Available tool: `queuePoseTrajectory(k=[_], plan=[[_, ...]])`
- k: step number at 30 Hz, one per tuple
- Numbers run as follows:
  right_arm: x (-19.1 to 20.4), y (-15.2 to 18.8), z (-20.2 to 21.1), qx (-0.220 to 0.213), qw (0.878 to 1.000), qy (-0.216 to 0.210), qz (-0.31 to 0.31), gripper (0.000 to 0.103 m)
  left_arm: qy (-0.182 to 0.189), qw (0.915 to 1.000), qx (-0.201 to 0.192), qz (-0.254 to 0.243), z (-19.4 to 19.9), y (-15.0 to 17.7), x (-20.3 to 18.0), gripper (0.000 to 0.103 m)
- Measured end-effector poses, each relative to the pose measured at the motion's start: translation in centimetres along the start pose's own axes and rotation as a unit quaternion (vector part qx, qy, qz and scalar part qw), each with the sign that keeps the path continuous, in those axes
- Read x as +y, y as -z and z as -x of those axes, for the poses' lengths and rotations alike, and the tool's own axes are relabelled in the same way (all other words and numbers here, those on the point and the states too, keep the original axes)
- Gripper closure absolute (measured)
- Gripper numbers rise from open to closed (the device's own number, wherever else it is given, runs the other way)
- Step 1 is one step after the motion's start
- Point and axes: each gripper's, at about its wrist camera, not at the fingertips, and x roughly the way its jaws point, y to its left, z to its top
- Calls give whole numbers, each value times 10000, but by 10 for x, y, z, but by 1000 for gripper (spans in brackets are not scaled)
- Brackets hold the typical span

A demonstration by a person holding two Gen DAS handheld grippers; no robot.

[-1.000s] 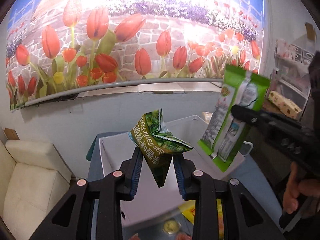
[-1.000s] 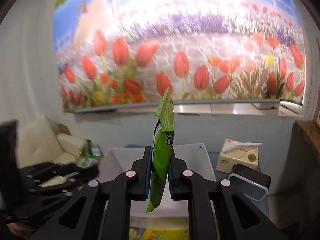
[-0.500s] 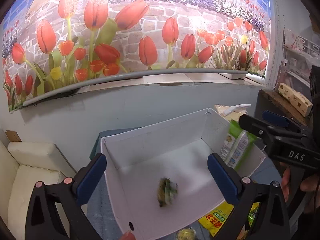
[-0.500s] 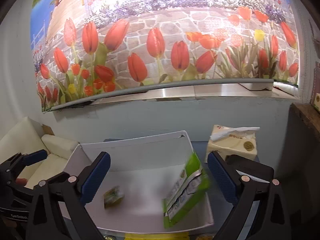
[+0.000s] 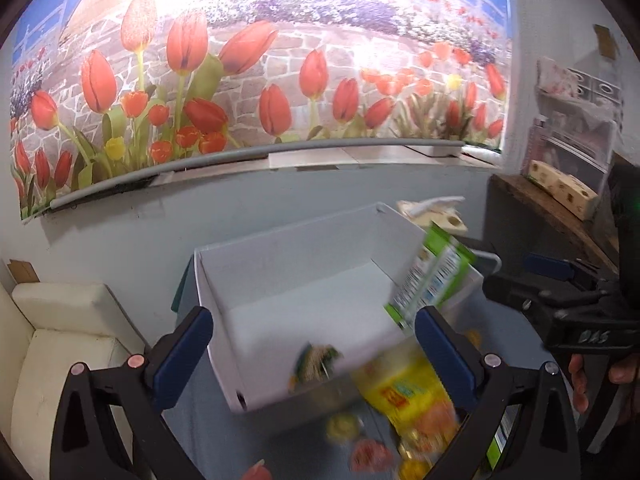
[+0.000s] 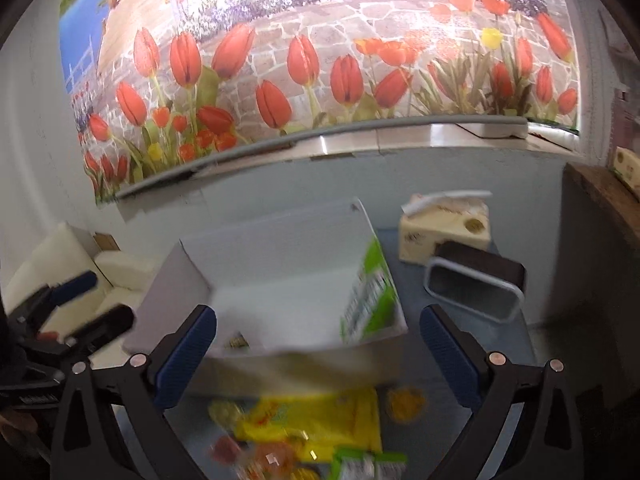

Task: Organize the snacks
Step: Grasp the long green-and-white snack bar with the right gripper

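The white box sits dead centre on the bench, open top. The green snack bag leans on its wall at 3 o'clock, and the small dark green packet lies on its floor near the 6 o'clock edge. The yellow bag lies blurry on the bench in front, outside the box. Your left gripper and right gripper have both just swung their fingers wide open, nothing between them.
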Motion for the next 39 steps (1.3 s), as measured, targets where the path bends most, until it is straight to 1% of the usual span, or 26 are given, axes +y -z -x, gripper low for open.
queuePoseTrajectory(k=[3, 5, 8, 9, 10, 12, 16, 20, 23, 24, 25, 26, 28, 31, 34, 39], plan=[[-6, 31, 12, 238, 9995, 195, -41, 0, 187, 9998, 69, 67, 17, 22, -10, 0], [-10, 56, 20, 405, 9989, 152, -190, 0, 232, 9996, 158, 99, 26, 37, -17, 0], [-15, 84, 27, 612, 9970, 219, -413, 0, 241, 9993, 252, 104, 40, 61, -25, 0], [-17, 93, 30, 649, 9966, 166, -473, 0, 266, 9990, 327, 134, 45, 70, -27, 0], [-18, 100, 33, 690, 9962, 125, -521, 0, 272, 9987, 374, 195, 48, 77, -27, 0], [-19, 114, 34, 812, 9951, 180, -539, 0, 308, 9981, 452, 272, 56, 92, -30, 0], [-23, 132, 27, 999, 9930, 73, -621, 0, 269, 9975, 600, 246, 65, 114, -33, 0], [-24, 138, 17, 1102, 9916, 22, -676, 0, 306, 9967, 698, 276, 73, 127, -34, 0], [-23, 140, 12, 1097, 9919, -13, -640, 1, 309, 9966, 718, 244, 78, 132, -35, 0], [-22, 140, 9, 1120, 9916, -37, -640, 2, 312, 9966, 721, 236, 80, 134, -36, 0], [-21, 140, 5, 1136, 9915, -27, -639, 9, 326, 9965, 730, 229, 80, 133, -35, 0], [-21, 141, 1, 1190, 9909, 19, -623, 17, 337, 9965, 738, 218, 80, 135, -35, 0], [-22, 142, -9, 1320, 9894, 44, -605, 26, 326, 9964, 752, 217, 80, 136, -35, 0], [-26, 145, -20, 1439, 9873, 7, -679, 28, 342, 9960, 805, 195, 78, 138, -37, 0], [-30, 146, -26, 1404, 9865, -149, -833, 29, 360, 9955, 848, 209, 75, 139, -37, 0], [-33, 146, -27, 1407, 9849, -317, -958, 35, 381, 9951, 885, 231, 70, 140, -38, 0]])
